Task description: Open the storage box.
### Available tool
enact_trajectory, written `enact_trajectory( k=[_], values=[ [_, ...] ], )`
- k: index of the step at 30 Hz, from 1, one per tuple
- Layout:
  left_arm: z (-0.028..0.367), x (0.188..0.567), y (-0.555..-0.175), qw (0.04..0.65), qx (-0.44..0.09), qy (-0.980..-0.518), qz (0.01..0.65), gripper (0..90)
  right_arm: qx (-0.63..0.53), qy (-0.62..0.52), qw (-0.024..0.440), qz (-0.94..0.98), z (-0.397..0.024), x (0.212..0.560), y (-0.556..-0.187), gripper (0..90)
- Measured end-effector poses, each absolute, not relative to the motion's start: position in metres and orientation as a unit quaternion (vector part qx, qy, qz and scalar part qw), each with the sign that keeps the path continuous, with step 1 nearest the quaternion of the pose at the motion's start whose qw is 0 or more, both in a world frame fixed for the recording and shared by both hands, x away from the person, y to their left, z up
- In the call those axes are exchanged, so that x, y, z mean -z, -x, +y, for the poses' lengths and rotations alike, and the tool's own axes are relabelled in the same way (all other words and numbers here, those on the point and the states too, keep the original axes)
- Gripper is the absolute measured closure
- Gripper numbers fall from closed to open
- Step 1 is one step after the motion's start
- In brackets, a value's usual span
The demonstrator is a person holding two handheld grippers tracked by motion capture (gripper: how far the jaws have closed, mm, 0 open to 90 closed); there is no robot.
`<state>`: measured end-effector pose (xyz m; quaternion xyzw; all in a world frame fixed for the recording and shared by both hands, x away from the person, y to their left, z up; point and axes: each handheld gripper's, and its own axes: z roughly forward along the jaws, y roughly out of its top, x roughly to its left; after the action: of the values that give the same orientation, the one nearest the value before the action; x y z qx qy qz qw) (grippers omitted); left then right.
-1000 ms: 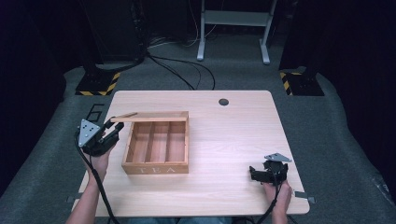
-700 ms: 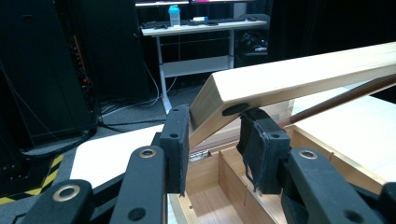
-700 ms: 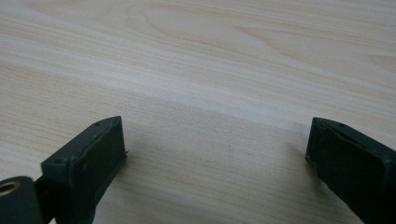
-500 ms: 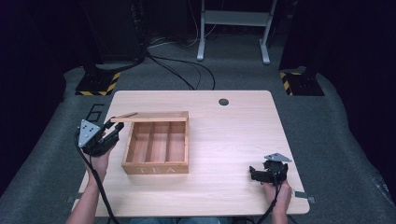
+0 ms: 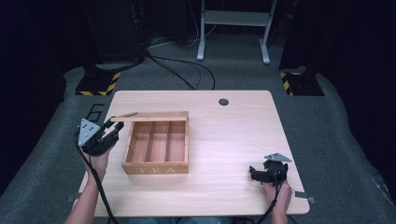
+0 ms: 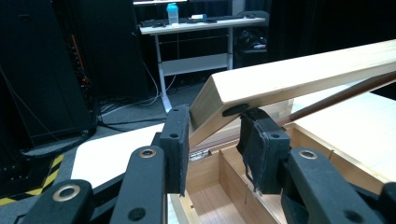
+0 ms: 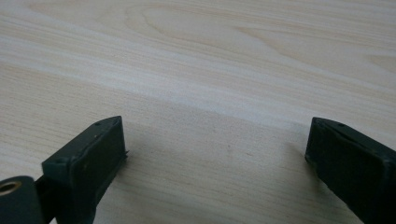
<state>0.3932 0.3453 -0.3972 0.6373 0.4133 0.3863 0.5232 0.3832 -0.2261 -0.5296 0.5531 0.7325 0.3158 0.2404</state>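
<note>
Desk (image 5: 233, 140): light wood. Tea box (image 5: 156, 161): left of centre, three compartments bared for access. Lid (image 6: 299, 77): propped up, corner pinched by left tongs (image 6: 212, 135). Right tongs (image 5: 267, 173): spread wide, empty, parked near the front right edge.

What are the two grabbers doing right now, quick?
Left gripper: shut on the corner of the tea box's lid, holding it open.
Right gripper: open, holding nothing, low over the table.
</note>
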Motion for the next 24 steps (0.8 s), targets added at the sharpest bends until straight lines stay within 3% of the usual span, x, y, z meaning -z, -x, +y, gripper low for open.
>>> enact_trajectory(
  k=[24],
  values=[
    [0.3453,0.3965,-0.3934,0.522,-0.386,-0.638,0.414,63.0,-0.316,-0.554,0.241,0.731,-0.2263,0.5296,-0.3830,4.9]
  ],
)
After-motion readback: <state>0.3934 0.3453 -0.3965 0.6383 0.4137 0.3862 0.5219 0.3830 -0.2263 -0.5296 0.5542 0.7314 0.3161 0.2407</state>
